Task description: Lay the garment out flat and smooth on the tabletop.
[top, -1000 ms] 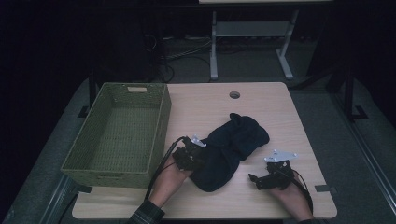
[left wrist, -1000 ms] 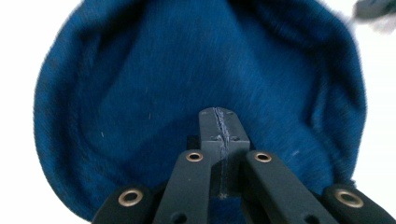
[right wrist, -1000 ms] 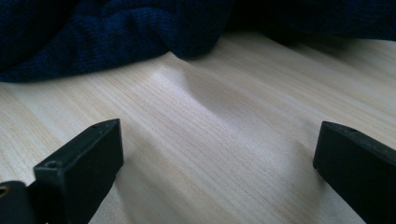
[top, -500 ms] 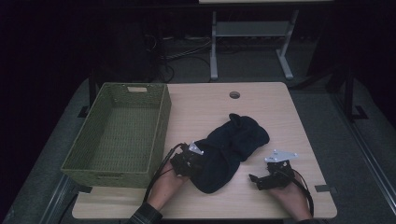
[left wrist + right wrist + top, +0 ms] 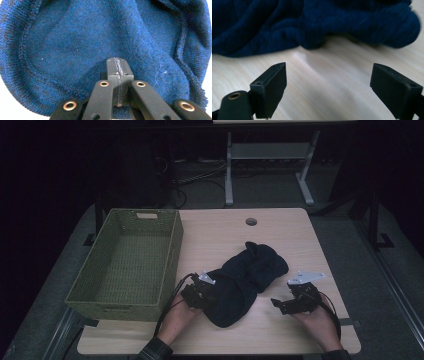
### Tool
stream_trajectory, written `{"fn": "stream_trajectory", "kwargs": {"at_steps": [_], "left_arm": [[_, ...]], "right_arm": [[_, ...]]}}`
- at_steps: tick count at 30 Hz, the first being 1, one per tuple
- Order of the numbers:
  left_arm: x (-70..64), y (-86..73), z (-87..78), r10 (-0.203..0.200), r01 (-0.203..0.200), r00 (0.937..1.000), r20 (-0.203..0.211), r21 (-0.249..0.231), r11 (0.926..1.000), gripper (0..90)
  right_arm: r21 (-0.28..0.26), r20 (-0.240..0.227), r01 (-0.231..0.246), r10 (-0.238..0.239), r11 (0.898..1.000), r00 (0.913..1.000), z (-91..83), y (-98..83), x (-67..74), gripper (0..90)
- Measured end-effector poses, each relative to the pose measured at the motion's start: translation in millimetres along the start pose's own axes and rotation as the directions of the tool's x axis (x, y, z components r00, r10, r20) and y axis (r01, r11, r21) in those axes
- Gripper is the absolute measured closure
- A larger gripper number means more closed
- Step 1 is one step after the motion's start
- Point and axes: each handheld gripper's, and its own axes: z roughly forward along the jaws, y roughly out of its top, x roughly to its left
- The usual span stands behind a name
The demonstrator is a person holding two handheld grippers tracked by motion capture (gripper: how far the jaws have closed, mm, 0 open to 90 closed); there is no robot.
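Observation:
A dark blue knitted cloth (image 5: 250,275) lies crumpled on the light wooden table (image 5: 280,230), near the front middle. My left gripper (image 5: 212,297) is at the cloth's near left edge. In the left gripper view its jaws (image 5: 117,65) are pressed together on the blue knit (image 5: 75,37), with fibres caught in the seam between them. My right gripper (image 5: 277,305) stands open just right of the cloth. Its jaws have just been closing a little, and between them (image 5: 328,82) there is only bare table. The cloth (image 5: 287,25) lies just beyond its fingertips.
A green woven basket (image 5: 172,255) stands empty on the table's left side, close to my left hand. A small round hole (image 5: 251,221) sits near the table's far edge. Bare wood stretches behind and to the right of the cloth.
My left gripper has drawn slightly toward the front edge with the cloth's end. The right gripper has lifted a little and its jaws have narrowed slightly.

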Motion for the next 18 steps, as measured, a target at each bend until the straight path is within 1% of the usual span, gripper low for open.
{"fn": "stream_trajectory", "kwargs": {"at_steps": [2,3,4,6,8,9,11,13,15,18], "left_arm": [[0.1,-0.7,0.2,-0.007,0.007,1.0,0.001,-0.007,0.9999,90.0],[-0.4,-0.9,0.2,-0.007,0.007,1.0,-0.002,-0.008,0.9999,90.0],[-1.2,-0.9,0.5,-0.01,0.01,0.9999,-0.004,-0.013,0.9999,90.0],[-1.3,-0.5,0.3,-0.003,0.003,1.0,-0.007,-0.007,1.0,90.0],[-0.8,0.1,-0.2,0.008,-0.008,0.9999,-0.011,0.002,1.0,90.0],[-1.0,0.1,-0.1,0.007,-0.007,0.9999,-0.01,0.003,1.0,90.0],[-2.1,0.2,0.7,-0.006,0.006,0.9999,-0.011,-0.008,0.9999,90.0],[-2.0,0.5,0.6,-0.003,0.003,0.9999,-0.011,-0.004,1.0,90.0],[-1.6,1.1,0.8,-0.004,0.004,0.9999,-0.01,-0.005,1.0,90.0],[-1.5,0.8,0.7,0.0,0.0,0.9999,-0.011,-0.003,1.0,90.0]], "right_arm": [[-0.004,-0.012,0.001,-0.001,1.0,0.9999,-1.7,3.9,-3.3,14.2],[-0.008,-0.014,-0.011,0.011,1.0,0.9998,-2.8,6.0,-4.6,14.2],[-0.01,-0.013,-0.017,0.017,1.0,0.9998,-4.0,8.6,-6.2,14.4],[-0.031,-0.003,-0.015,0.015,0.999,0.9999,-7.1,15.1,-10.4,14.7],[-0.046,-0.004,-0.033,0.032,0.998,0.9995,-10.4,22.6,-15.2,15.0],[-0.05,0.006,-0.031,0.032,0.998,0.9995,-11.8,26.7,-17.6,15.1],[-0.052,-0.003,-0.032,0.032,0.998,0.9995,-14.4,35.3,-23.1,20.1],[-0.066,-0.001,-0.032,0.032,0.997,0.9995,-16.9,43.4,-28.9,20.9],[-0.07,-0.007,-0.043,0.043,0.997,0.9991,-18.5,51.4,-35.1,22.8],[-0.077,0.007,-0.058,0.059,0.995,0.9983,-18.2,62.7,-44.7,24.8]]}}
